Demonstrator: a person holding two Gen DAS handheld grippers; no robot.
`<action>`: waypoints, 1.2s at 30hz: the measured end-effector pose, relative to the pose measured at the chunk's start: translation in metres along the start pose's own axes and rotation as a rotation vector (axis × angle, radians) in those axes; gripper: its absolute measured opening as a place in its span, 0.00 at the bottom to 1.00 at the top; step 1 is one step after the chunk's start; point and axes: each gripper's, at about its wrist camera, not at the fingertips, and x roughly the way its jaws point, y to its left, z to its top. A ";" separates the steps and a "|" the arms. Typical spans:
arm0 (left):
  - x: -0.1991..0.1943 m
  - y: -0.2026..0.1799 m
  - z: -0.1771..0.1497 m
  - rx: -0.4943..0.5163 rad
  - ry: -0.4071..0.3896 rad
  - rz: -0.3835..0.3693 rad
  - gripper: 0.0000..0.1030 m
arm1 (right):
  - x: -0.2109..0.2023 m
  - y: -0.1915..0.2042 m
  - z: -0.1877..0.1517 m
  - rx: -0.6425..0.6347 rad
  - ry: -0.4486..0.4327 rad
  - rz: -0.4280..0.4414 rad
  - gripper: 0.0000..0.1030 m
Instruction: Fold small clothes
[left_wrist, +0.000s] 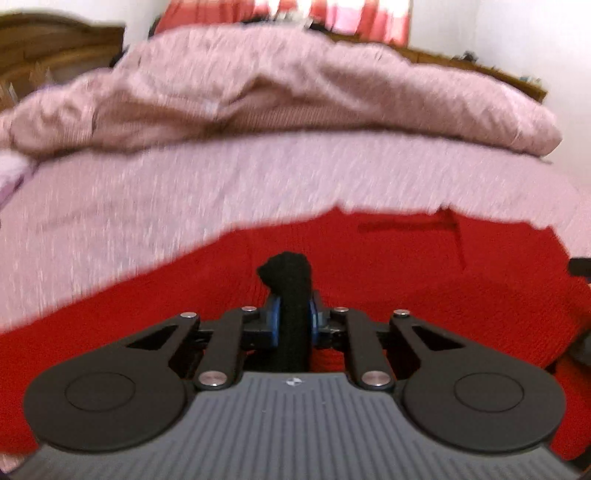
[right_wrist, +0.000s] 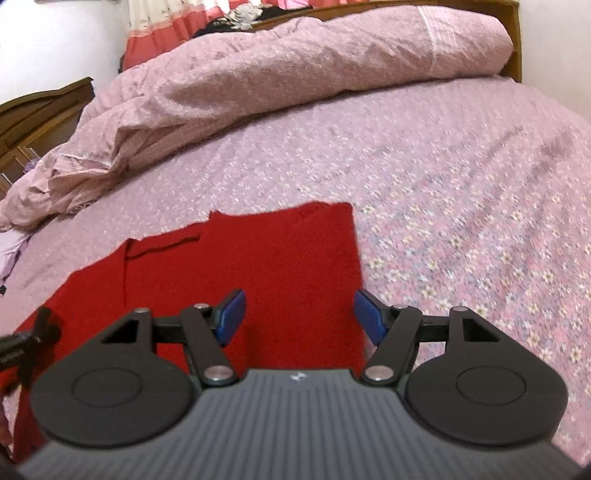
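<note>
A red knitted garment (left_wrist: 406, 280) lies flat on the bed, also seen in the right wrist view (right_wrist: 277, 258). My left gripper (left_wrist: 293, 319) is shut on a narrow black knitted piece of cloth (left_wrist: 288, 273), which sticks up between the blue pads above the red garment. My right gripper (right_wrist: 299, 314) stands open low over the red garment's right part; its right finger (right_wrist: 369, 317) sits at the garment's right edge, and nothing is between the pads. At the left edge of the right wrist view a dark blurred shape, the left gripper (right_wrist: 26, 343), shows over the garment.
A crumpled pink duvet (right_wrist: 258, 74) is heaped across the far side of the bed. The flowered pink sheet (right_wrist: 461, 229) stretches to the right of the garment. Brown wooden furniture (right_wrist: 40, 114) stands at the far left, and red-and-white curtains (left_wrist: 351, 14) hang behind the bed.
</note>
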 end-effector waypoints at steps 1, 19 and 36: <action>-0.003 -0.002 0.006 0.013 -0.029 -0.003 0.17 | 0.000 0.001 0.000 -0.007 -0.008 0.003 0.66; 0.069 0.004 0.017 0.078 0.027 0.089 0.17 | 0.046 -0.006 -0.010 -0.035 -0.034 -0.047 0.66; 0.009 0.045 0.025 0.022 0.082 0.184 0.65 | 0.017 -0.002 -0.013 -0.005 -0.046 -0.079 0.65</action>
